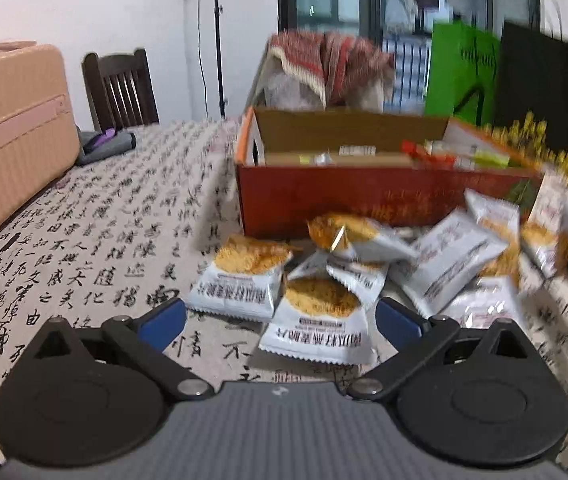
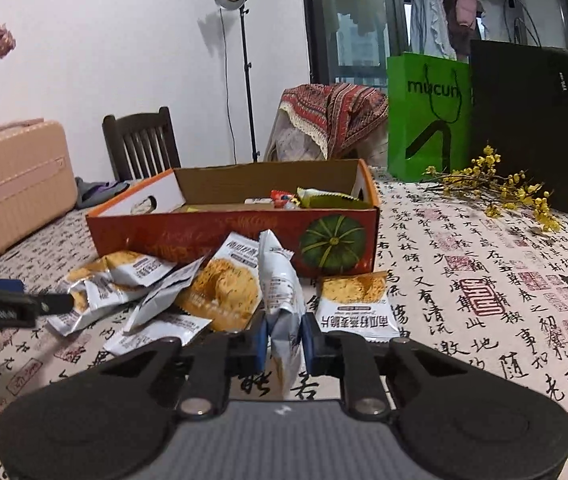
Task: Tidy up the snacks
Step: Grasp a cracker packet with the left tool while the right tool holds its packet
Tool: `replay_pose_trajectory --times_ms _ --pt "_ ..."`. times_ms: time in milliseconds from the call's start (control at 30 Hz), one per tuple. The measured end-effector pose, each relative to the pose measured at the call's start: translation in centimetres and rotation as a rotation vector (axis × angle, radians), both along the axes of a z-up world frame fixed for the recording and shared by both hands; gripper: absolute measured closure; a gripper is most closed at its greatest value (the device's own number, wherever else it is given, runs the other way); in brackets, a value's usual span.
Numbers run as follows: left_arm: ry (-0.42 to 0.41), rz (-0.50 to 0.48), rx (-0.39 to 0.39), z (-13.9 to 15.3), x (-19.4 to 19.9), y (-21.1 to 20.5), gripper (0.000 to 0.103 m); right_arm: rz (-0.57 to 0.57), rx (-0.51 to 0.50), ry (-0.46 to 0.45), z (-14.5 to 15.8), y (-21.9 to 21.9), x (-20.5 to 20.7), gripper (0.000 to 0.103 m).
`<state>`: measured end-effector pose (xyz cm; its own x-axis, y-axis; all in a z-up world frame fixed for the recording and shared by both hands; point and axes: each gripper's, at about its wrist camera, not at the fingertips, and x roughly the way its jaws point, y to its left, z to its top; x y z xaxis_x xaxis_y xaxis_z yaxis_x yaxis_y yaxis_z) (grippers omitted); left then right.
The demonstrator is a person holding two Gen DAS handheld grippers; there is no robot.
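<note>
Right wrist: orange box (image 2: 240, 236) holds few snack pkts (image 2: 315, 197).

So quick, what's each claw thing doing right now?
Left gripper: open, holding nothing.
Right gripper: closed on a white foil snack packet.

The table (image 2: 463, 280) wears a calligraphy cloth. A red box (image 2: 212, 232) sits mid-table with snack packets (image 2: 228, 288) heaped against its near side. A pink case (image 2: 12, 184) stands at the left edge, bags (image 2: 427, 120) and yellow flowers (image 2: 499, 188) along the far edge.
</note>
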<state>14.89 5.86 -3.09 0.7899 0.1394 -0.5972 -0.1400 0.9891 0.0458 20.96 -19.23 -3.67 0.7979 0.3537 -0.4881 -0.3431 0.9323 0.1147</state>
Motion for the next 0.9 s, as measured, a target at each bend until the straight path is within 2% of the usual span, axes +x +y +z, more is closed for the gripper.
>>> replay_pose_trajectory --times_ms 233,333,500,533,567,900 --pt "0.072 0.015 -0.004 -1.4 2.1 -0.4 0.001 -0.020 0.022 -0.011 0.0 -1.2 -0.5 0.086" --pt "0.072 0.021 -0.005 -1.4 2.3 -0.4 0.002 -0.025 0.030 -0.013 0.0 -1.5 -0.7 0.086" --pt "0.063 0.010 -0.021 -1.3 2.3 -0.6 0.021 -0.020 0.037 -0.008 -0.2 -1.4 -0.8 0.086" --pt "0.058 0.004 -0.021 -1.3 2.1 -0.7 0.029 -0.019 0.037 -0.008 -0.2 -1.3 -0.9 0.086" --pt "0.054 -0.008 -0.030 -1.2 2.0 -0.7 0.042 -0.017 0.037 -0.007 -0.2 -1.3 -0.9 0.086" --pt "-0.011 -0.044 -0.053 -0.4 -0.6 -0.9 0.058 -0.029 0.040 -0.002 -0.4 -1.6 -1.2 0.086"
